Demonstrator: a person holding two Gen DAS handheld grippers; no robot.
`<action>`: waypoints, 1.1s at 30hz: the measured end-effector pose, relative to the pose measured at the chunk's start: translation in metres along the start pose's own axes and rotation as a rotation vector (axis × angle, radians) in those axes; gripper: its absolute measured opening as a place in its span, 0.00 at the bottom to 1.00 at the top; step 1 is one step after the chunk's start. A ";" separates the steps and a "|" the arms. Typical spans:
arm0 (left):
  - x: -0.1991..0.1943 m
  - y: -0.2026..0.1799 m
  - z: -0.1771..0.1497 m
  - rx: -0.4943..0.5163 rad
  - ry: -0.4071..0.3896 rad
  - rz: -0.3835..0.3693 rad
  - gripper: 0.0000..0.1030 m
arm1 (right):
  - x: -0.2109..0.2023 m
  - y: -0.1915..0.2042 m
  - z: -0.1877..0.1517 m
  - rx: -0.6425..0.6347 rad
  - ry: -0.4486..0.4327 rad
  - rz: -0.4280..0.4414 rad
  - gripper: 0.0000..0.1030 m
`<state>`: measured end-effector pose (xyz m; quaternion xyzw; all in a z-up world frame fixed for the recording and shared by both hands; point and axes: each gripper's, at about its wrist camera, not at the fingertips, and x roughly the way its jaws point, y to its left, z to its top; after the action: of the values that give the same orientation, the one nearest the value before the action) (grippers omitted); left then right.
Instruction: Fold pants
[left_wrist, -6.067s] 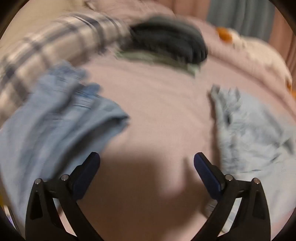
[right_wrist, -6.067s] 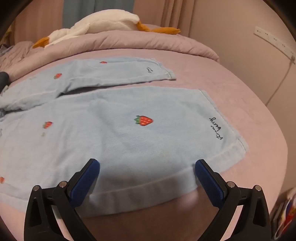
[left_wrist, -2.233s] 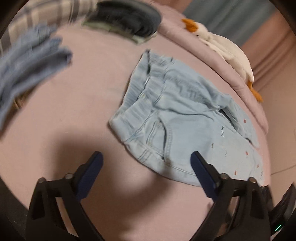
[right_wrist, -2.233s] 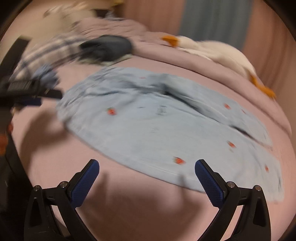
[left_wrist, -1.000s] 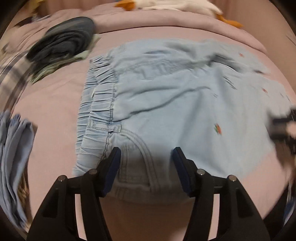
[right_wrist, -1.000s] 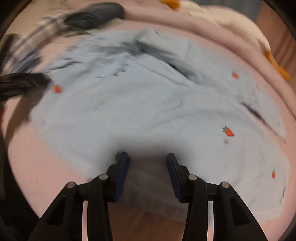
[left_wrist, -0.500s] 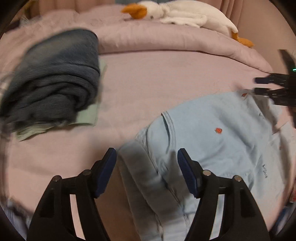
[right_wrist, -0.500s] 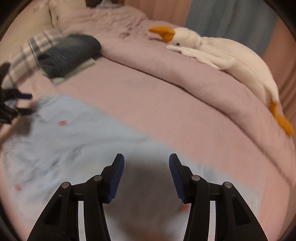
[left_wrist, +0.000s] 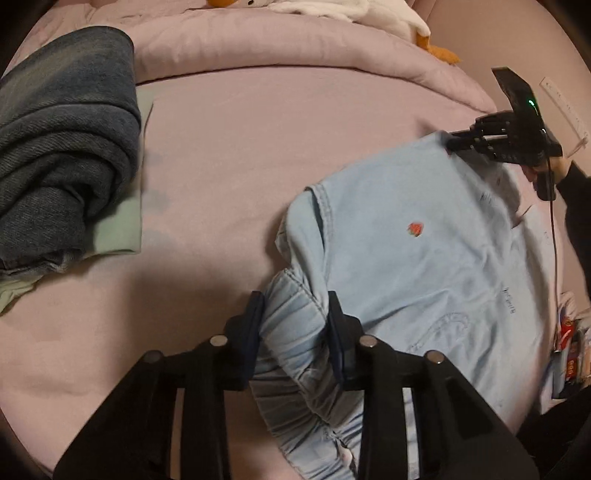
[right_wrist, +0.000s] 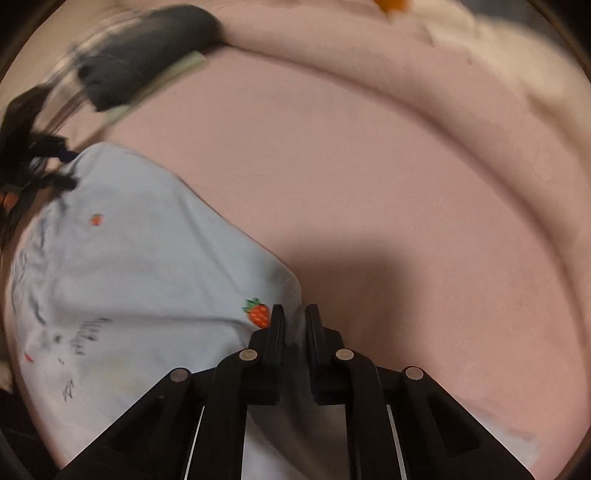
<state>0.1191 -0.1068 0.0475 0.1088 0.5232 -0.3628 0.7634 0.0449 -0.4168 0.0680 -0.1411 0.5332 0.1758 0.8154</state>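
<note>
Light blue pants (left_wrist: 424, 258) with small strawberry prints lie on a pink bed (left_wrist: 240, 147), one leg doubled over. My left gripper (left_wrist: 293, 314) is shut on the gathered elastic waistband at the near edge. My right gripper (right_wrist: 294, 323) is shut on the hem of a pant leg (right_wrist: 147, 258), beside a strawberry print (right_wrist: 257, 313). The right gripper also shows in the left wrist view (left_wrist: 458, 142) at the far right corner of the cloth. The left gripper shows blurred in the right wrist view (right_wrist: 62, 170) at the left edge.
A folded dark denim stack (left_wrist: 62, 140) on a pale green garment (left_wrist: 118, 229) lies at the left. A rolled pink duvet (left_wrist: 277, 48) and a white goose plush (left_wrist: 351, 14) lie along the back. A wall (left_wrist: 554, 55) stands at the right.
Both grippers closed on the pants, the left on the waistband and the right on the hem. The cloth was lifted and swung across, and one leg now lies doubled over.
</note>
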 end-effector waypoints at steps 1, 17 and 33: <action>0.005 -0.002 0.000 -0.009 -0.001 0.023 0.30 | -0.004 -0.002 0.002 0.024 -0.024 -0.024 0.11; -0.115 -0.108 -0.079 0.260 -0.341 0.391 0.29 | -0.121 0.133 -0.036 -0.021 -0.254 -0.431 0.10; -0.075 -0.166 -0.232 0.675 -0.253 0.622 0.33 | -0.123 0.228 -0.217 -0.184 -0.149 -0.384 0.10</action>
<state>-0.1735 -0.0657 0.0496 0.4573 0.2215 -0.2771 0.8155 -0.2783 -0.3194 0.0861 -0.3006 0.4164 0.0752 0.8548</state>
